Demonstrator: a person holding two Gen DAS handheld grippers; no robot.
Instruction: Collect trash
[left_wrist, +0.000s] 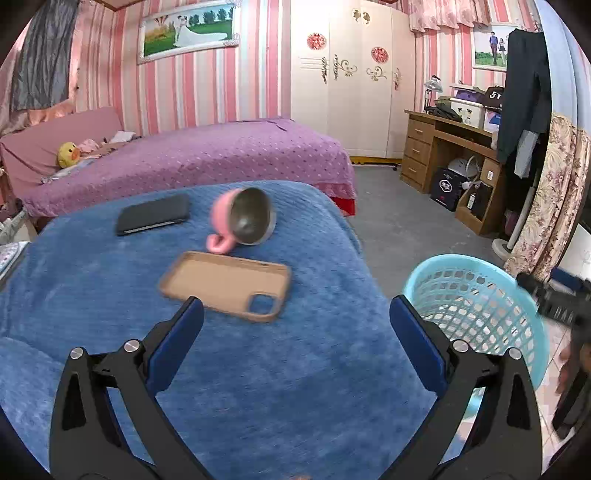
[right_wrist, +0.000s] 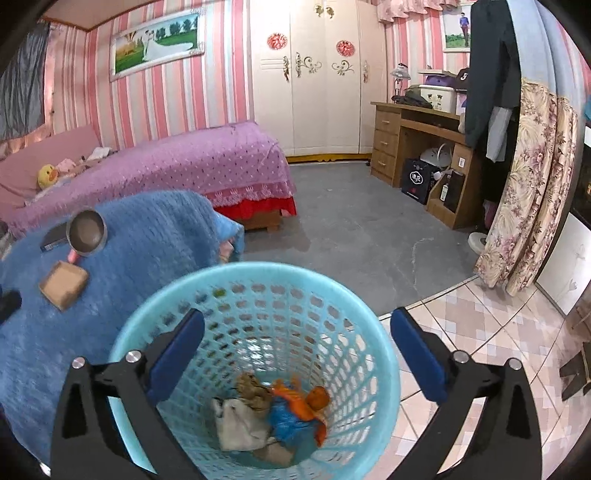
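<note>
A light blue mesh waste basket (right_wrist: 258, 288) stands on the floor beside the blue-covered table (right_wrist: 147, 236). At its bottom lie several pieces of trash: a white crumpled wrapper (right_wrist: 240, 424), a brown scrap (right_wrist: 255, 393), and an orange and blue wrapper (right_wrist: 299, 410). My right gripper (right_wrist: 297, 336) hangs over the basket's mouth, open, with nothing between its fingers. My left gripper (left_wrist: 295, 321) stands open over the blue cover (left_wrist: 258, 369), empty, with the basket (left_wrist: 476, 295) to its right. In the left wrist view the right gripper (left_wrist: 554, 295) shows blurred at the right edge.
On the blue cover lie a tan phone case (left_wrist: 225, 284), a tipped pink mug (left_wrist: 243, 221) and a black phone (left_wrist: 153, 219). Behind is a bed with a purple cover (left_wrist: 207, 158). A wooden desk (left_wrist: 450, 162) and flowered curtain (right_wrist: 528, 184) stand at right. Grey carpet meets pink tiles (right_wrist: 480, 332).
</note>
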